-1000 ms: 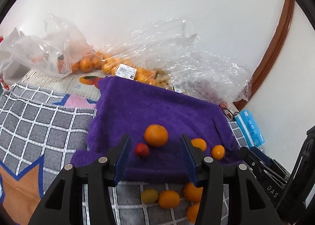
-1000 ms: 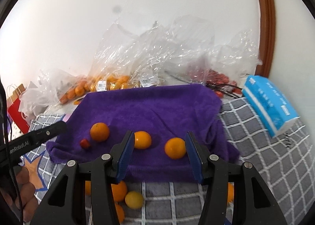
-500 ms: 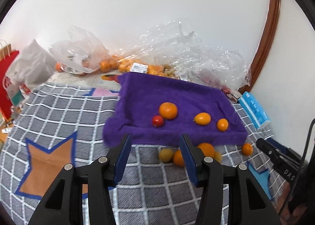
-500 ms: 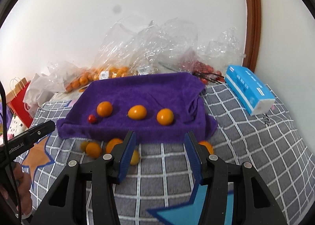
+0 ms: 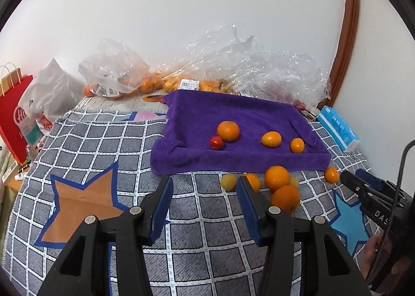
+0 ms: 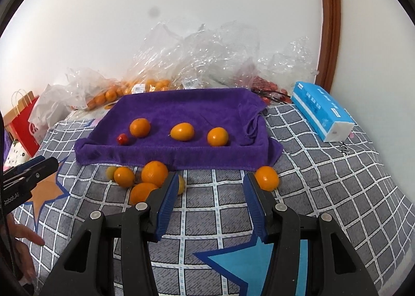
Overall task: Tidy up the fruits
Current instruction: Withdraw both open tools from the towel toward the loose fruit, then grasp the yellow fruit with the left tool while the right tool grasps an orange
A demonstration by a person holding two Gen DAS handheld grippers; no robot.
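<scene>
Left gripper (image 5: 205, 187) hangs above the grey checked blanket (image 5: 109, 140), jaws spread wide, nothing between them. Just beyond its right fingertip: a loose cluster of fruit on the blanket, comprising a pale yellow fruit (image 5: 228, 181), a small orange (image 5: 253, 181) partly hidden by the finger, a larger orange (image 5: 277, 177), and another orange (image 5: 285, 198) nearer the gripper. One more orange (image 5: 331, 174) sits apart, further right. Ahead of the cluster lies the purple towel (image 5: 233, 112), carrying four pieces in a row: a small red fruit (image 5: 216, 142) touching a round orange (image 5: 228, 131), then an oval orange fruit (image 5: 271, 139), then a small orange fruit (image 5: 297, 145).

Right gripper (image 6: 210, 185) likewise gapes wide and empty over the blanket. A lone orange (image 6: 266, 178) sits just beyond its right fingertip; the cluster lies beside its left finger.

Further out: clear plastic bags of oranges (image 5: 145, 83) against the wall behind the towel, a blue tissue pack (image 6: 321, 114) to the right, and a red paper bag (image 5: 14, 114) far left.
</scene>
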